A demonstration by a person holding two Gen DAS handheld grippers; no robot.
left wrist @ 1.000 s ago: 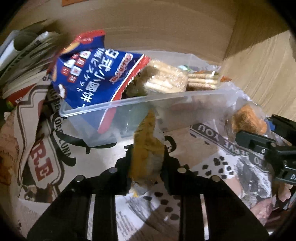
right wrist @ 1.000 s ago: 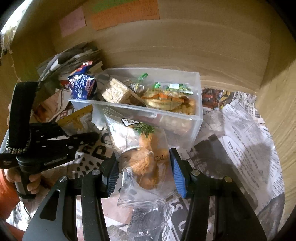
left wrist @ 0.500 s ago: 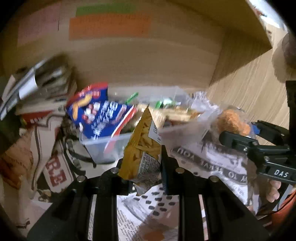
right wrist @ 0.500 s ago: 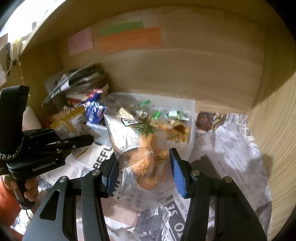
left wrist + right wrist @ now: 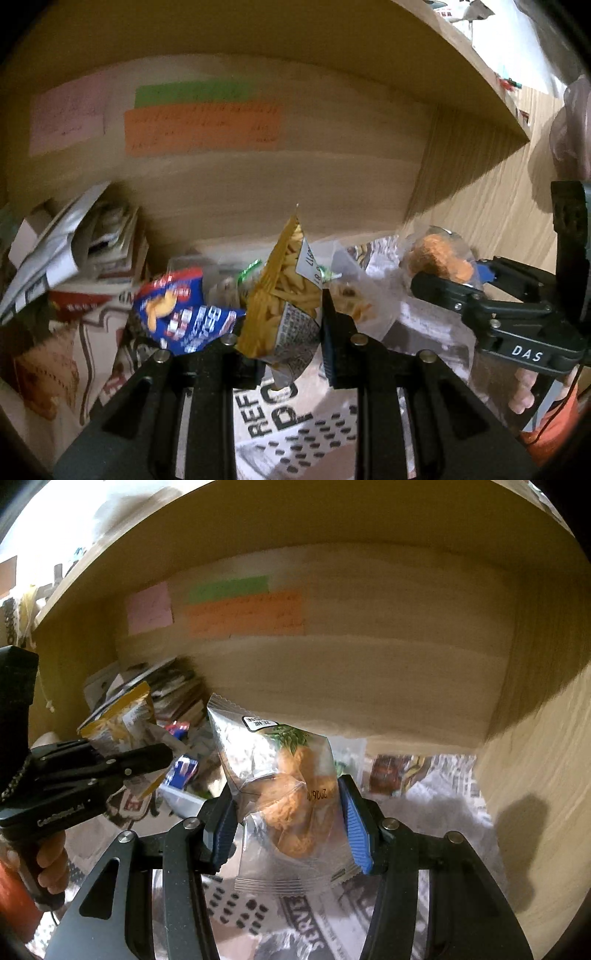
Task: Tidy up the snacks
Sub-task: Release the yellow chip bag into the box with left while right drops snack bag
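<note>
With my left gripper [image 5: 286, 343] pinching the yellow fries packet [image 5: 284, 299] and my right gripper [image 5: 286, 825] clamping the clear snack bag [image 5: 286, 794], either slick wrapper could slip short of the far bin [image 5: 181, 799].

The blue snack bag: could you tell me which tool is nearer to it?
Left. The left tool, shut on the yellow fries bag, sits right beside the blue bag. The right tool, gripping the clear packet, is farther off.

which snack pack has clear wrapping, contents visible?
The transparent packet of orange fried pieces, pinched in the right gripper. The yellow printed fries bag in the left gripper and the blue printed bag are opaque.
</note>
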